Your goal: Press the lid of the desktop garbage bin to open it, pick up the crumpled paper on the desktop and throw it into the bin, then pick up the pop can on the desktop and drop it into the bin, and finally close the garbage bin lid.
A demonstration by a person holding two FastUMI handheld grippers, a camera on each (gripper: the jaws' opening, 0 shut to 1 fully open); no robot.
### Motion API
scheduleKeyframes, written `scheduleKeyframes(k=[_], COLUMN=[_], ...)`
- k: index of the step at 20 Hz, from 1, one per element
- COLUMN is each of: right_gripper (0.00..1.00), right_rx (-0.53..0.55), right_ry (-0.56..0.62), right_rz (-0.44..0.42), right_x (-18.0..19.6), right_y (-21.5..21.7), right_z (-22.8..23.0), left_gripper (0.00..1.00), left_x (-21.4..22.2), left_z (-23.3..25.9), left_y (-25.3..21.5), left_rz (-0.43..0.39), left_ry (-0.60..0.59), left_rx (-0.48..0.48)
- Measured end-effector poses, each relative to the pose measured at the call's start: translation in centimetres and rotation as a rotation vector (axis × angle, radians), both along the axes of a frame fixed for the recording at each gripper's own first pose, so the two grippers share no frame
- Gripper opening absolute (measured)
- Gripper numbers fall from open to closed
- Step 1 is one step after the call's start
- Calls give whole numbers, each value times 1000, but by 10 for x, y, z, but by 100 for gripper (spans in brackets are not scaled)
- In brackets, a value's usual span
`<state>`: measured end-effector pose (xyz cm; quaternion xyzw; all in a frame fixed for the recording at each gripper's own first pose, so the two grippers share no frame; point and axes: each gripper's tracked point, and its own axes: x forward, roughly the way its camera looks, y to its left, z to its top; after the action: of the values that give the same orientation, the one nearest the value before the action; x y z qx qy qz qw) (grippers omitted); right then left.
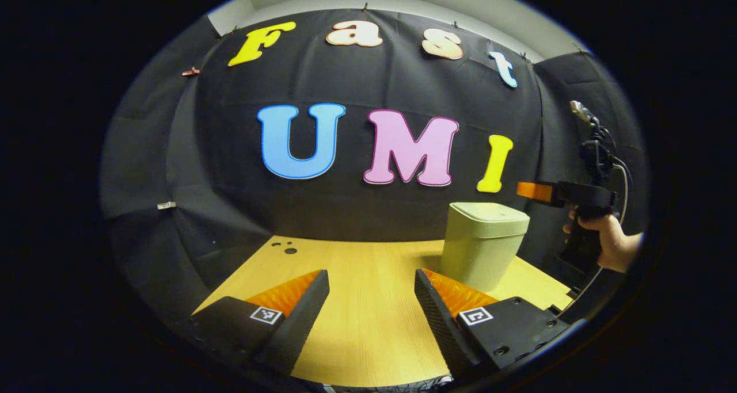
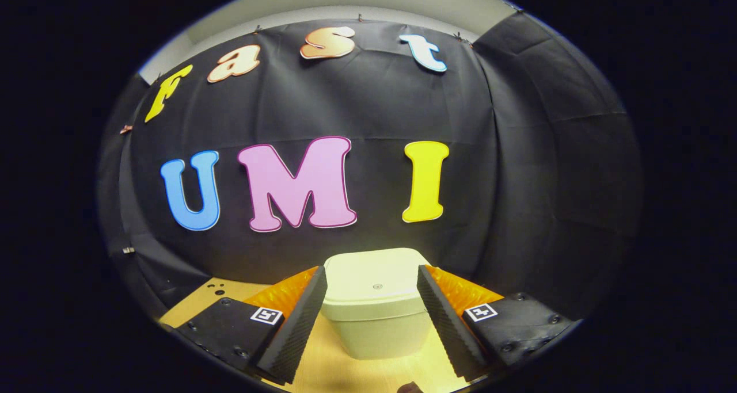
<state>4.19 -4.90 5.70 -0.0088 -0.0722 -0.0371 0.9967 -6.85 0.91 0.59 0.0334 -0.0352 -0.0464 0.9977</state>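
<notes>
Pale-green bin (image 2: 375, 306) sits lid (image 2: 374, 281) down on the counter (image 1: 368, 301); right claw (image 2: 371, 306) hovers wide open, empty, next pressing the lid; left claw (image 1: 371, 301) open, empty.

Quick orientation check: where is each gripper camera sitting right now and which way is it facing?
Left gripper view: low over the table, facing the booth wall; own open fingers below, bin ahead-right, the right gripper held by a hand above the bin's right.
Right gripper view: above the bin, facing the wall; open fingers frame its shut lid.
Shared: bin, table, wall.
</notes>
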Motion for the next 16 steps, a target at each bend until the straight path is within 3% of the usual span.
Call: scheduleKeyframes(k=[3, 7, 16], right_gripper=[99, 99, 99], right_rx=[-52, -13, 40], right_ry=[-6, 39, 185], right_rz=[11, 55, 68], right_x=[-38, -74, -101], right_y=[14, 32, 46], right_z=[-18, -54, -110], left_gripper=[95, 96, 96], left_x=[0, -1, 1], left_z=[-12, -36, -36], left_y=[6, 6, -13], left_rz=[10, -3, -56], left_ry=[15, 93, 78], left_rx=[-27, -42, -5])
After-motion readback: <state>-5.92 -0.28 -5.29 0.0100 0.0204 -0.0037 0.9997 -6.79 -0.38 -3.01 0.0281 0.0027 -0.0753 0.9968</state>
